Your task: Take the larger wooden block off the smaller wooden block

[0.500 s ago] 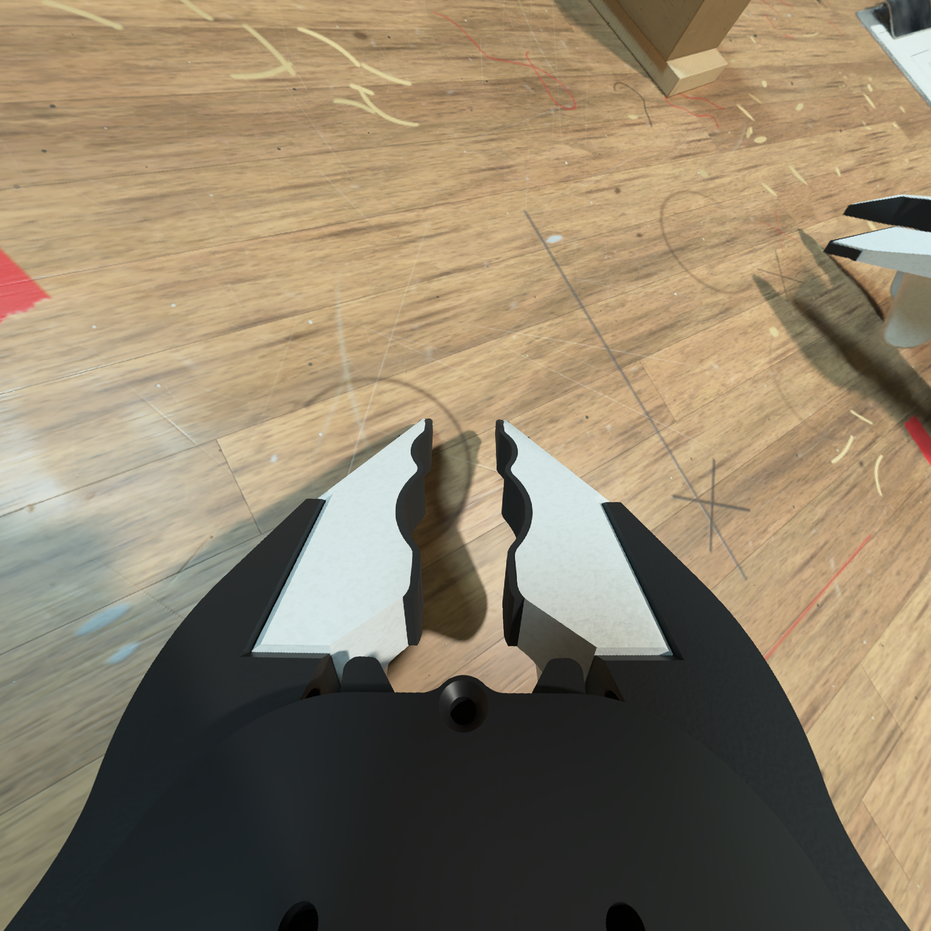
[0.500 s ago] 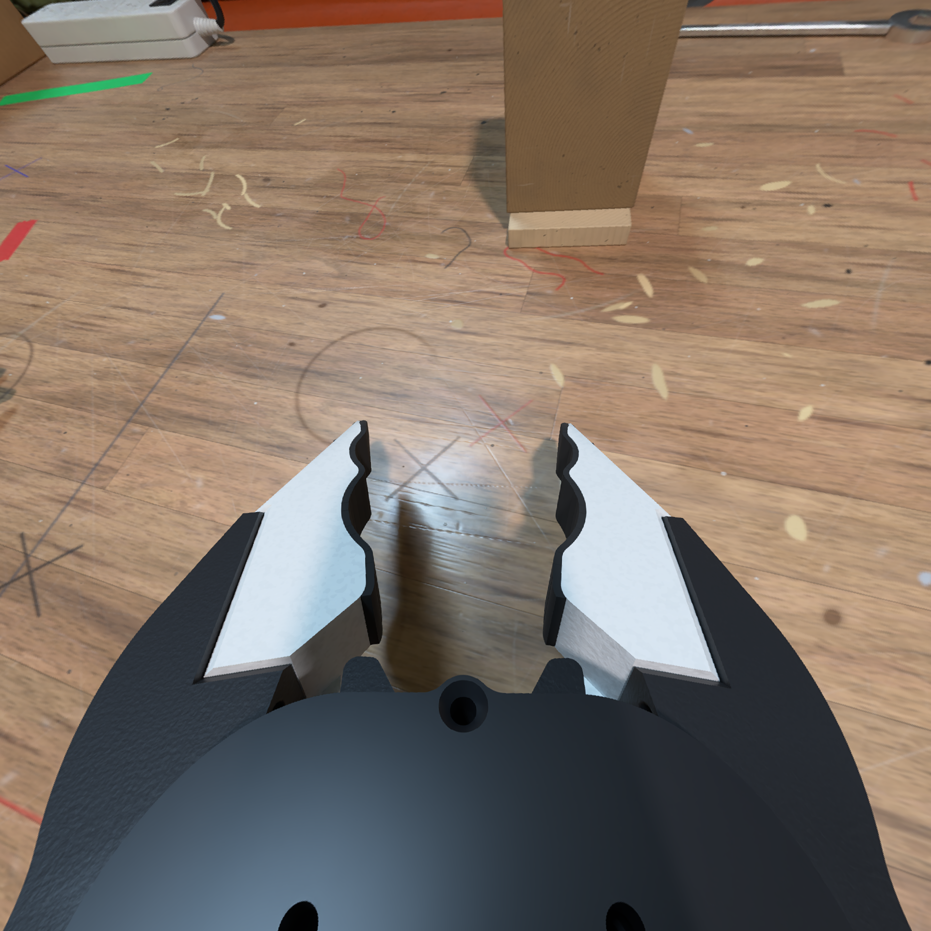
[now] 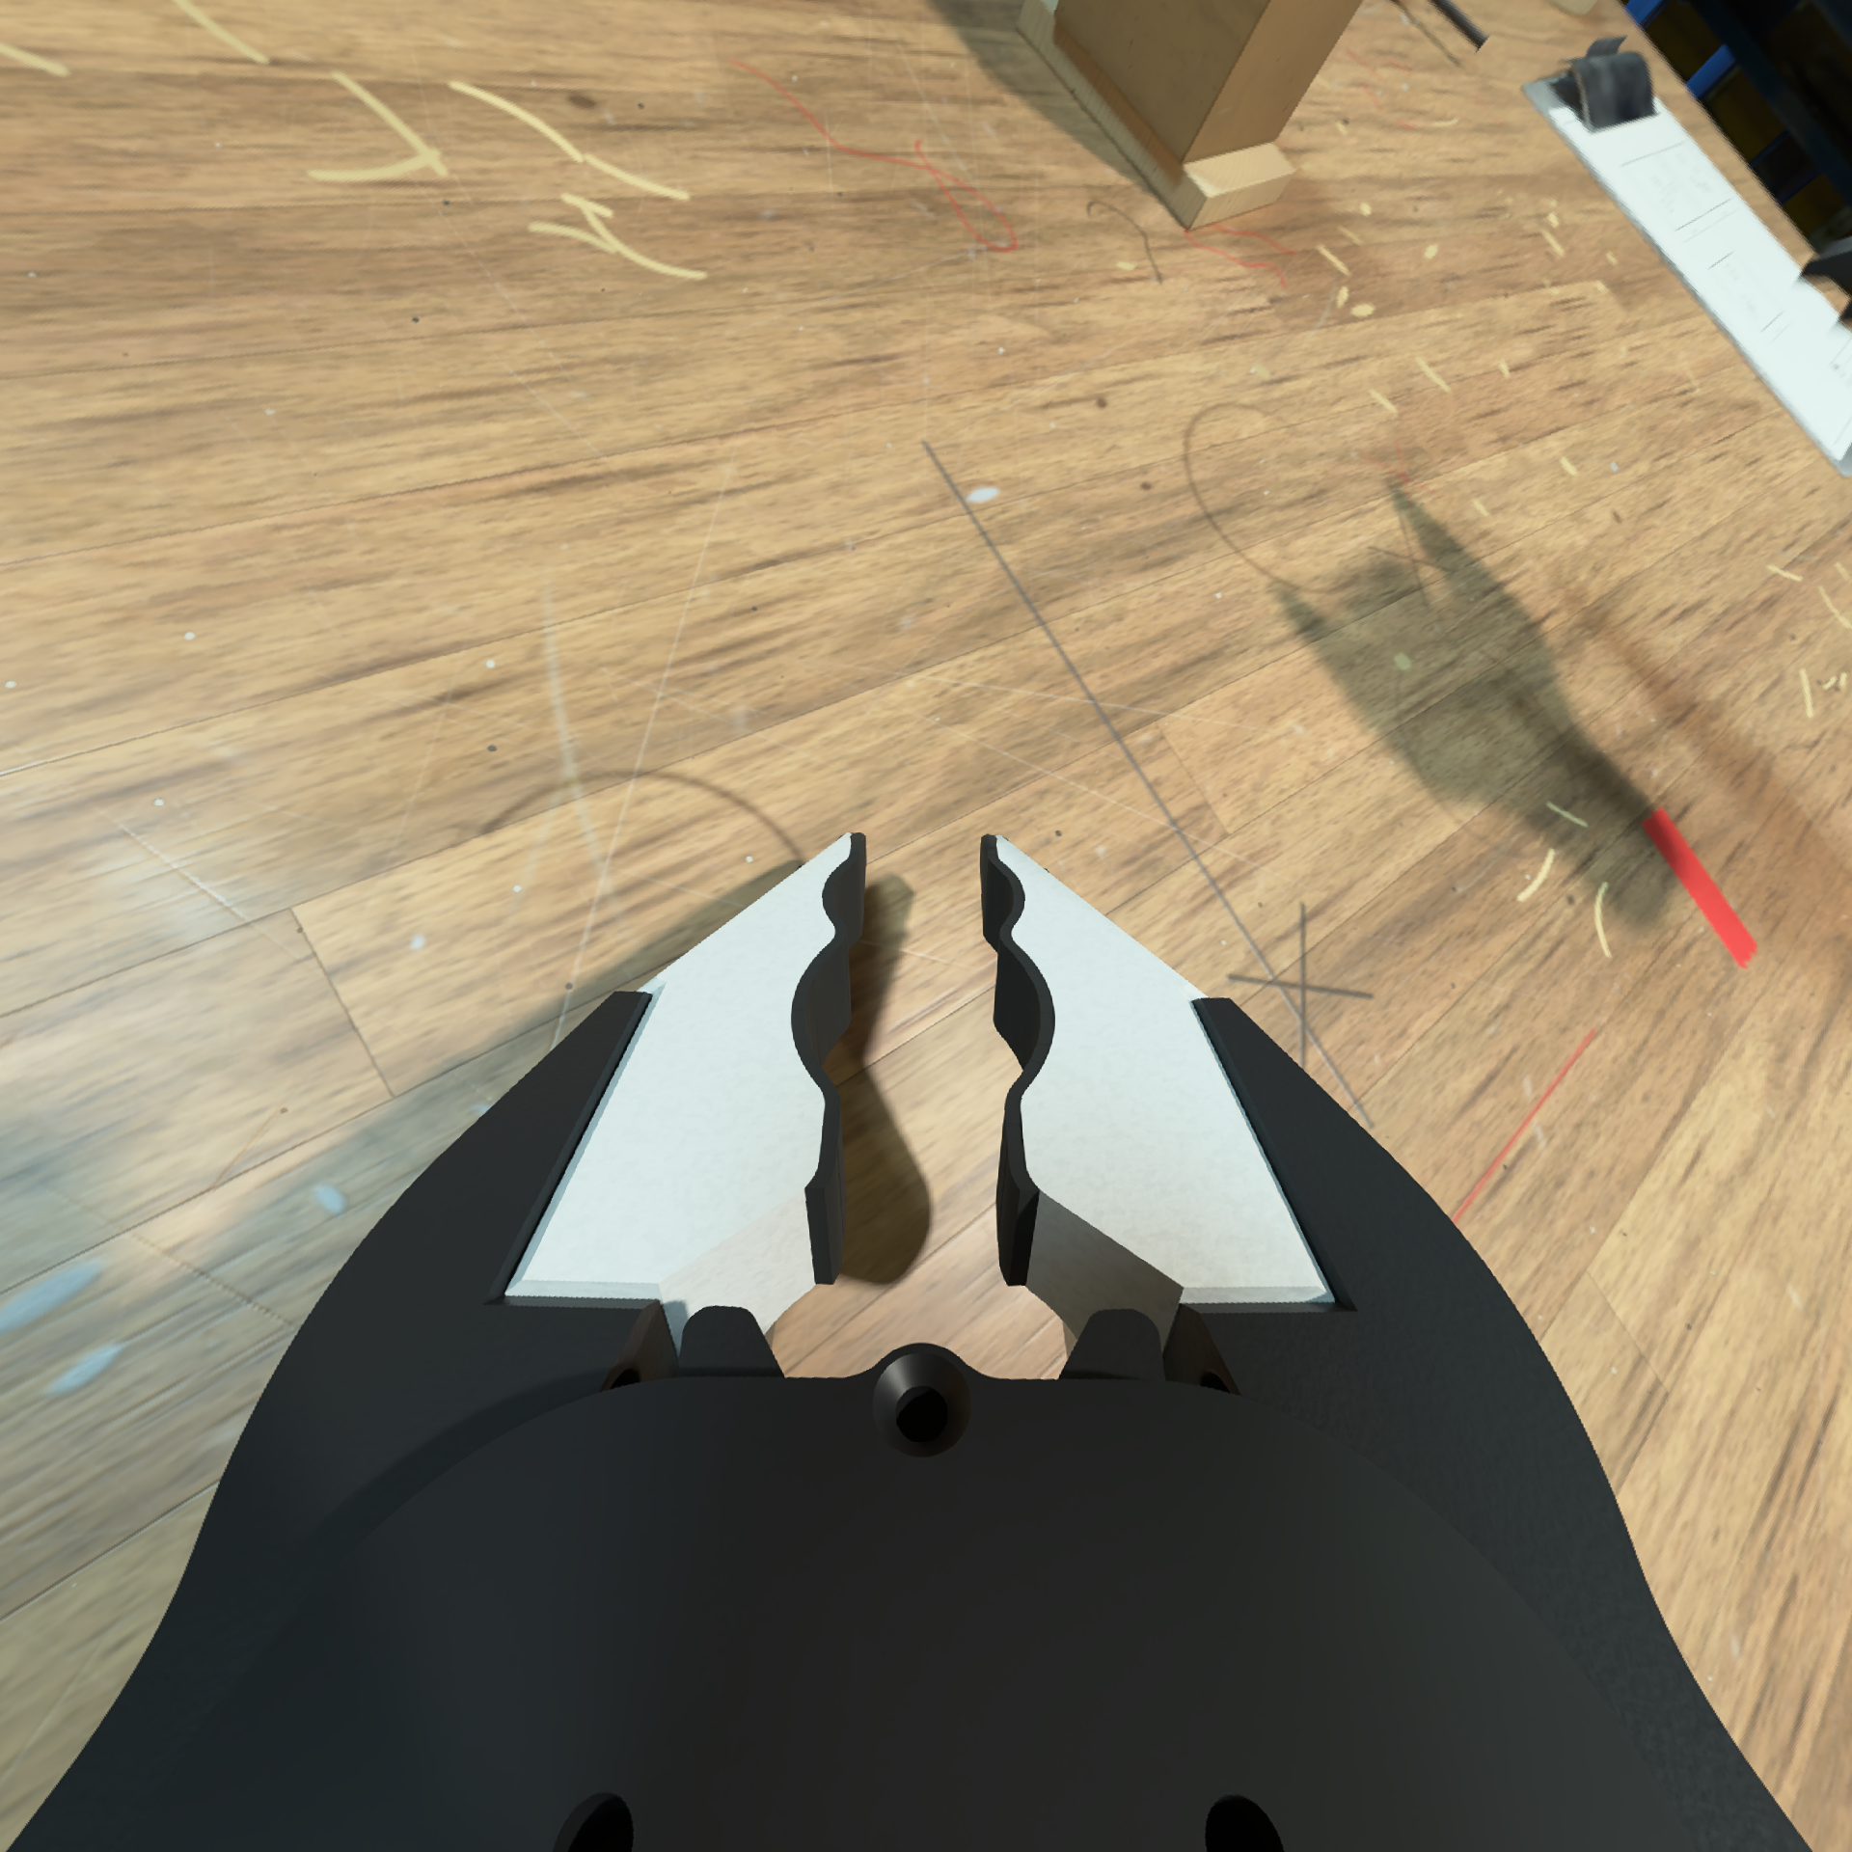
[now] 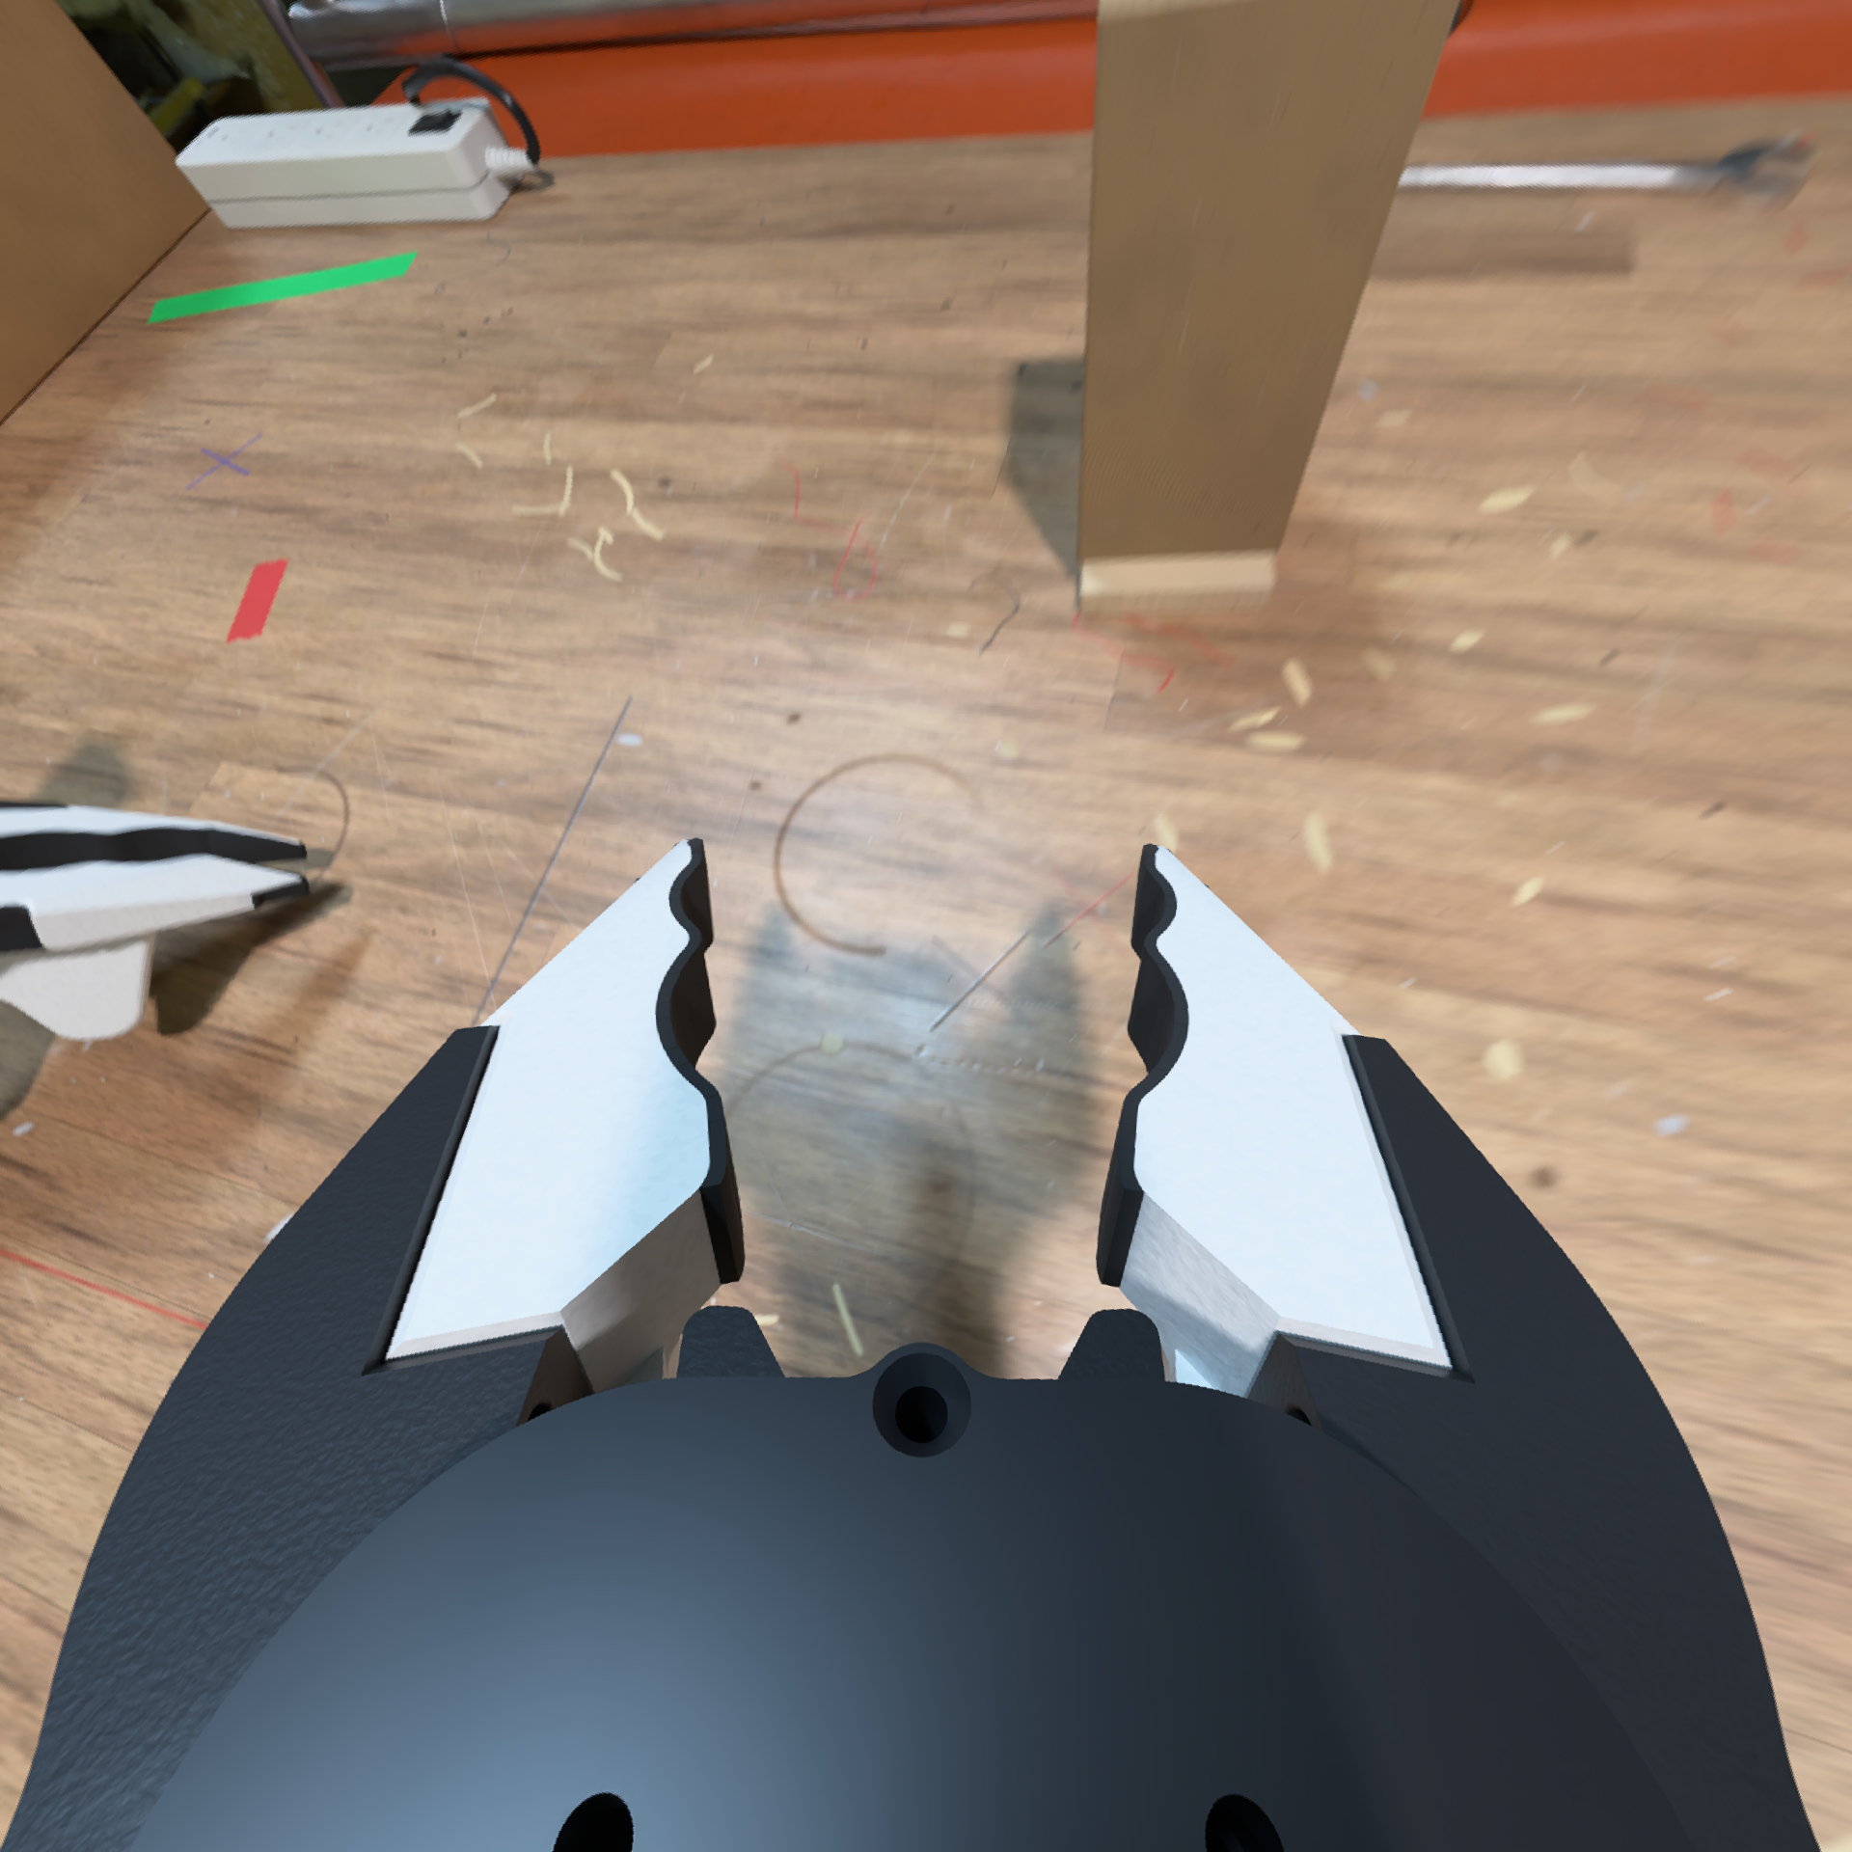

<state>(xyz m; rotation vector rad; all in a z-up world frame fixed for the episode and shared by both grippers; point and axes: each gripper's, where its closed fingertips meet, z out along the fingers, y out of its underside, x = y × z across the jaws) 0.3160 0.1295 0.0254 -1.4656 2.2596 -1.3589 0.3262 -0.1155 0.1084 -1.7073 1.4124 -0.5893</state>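
Since the earlier frame my right fingers have spread wider and that camera now takes in more of the far desk; my left fingers have parted slightly, and the right ones no longer show at the edge of the left view, only their shadow.

Left view: left fingers released, a narrow gap between the tips, nothing in it, low over bare desk. Ahead and to the right, well apart, the big block stands on the small block, tops cut off by the frame. Farther right, a white strip at the desk edge, and a red tape mark.

Right view: at far left my left fingers point in from the side, tips close together. Beyond them a power strip, green tape, red tape. Centre: right fingers released, wide apart, empty, over a pencilled circle. Ahead and right of centre, well apart from the tips, the big block stands upright on the small block, which shows as a thin pale slab under it. Wood shavings lie scattered near its base.
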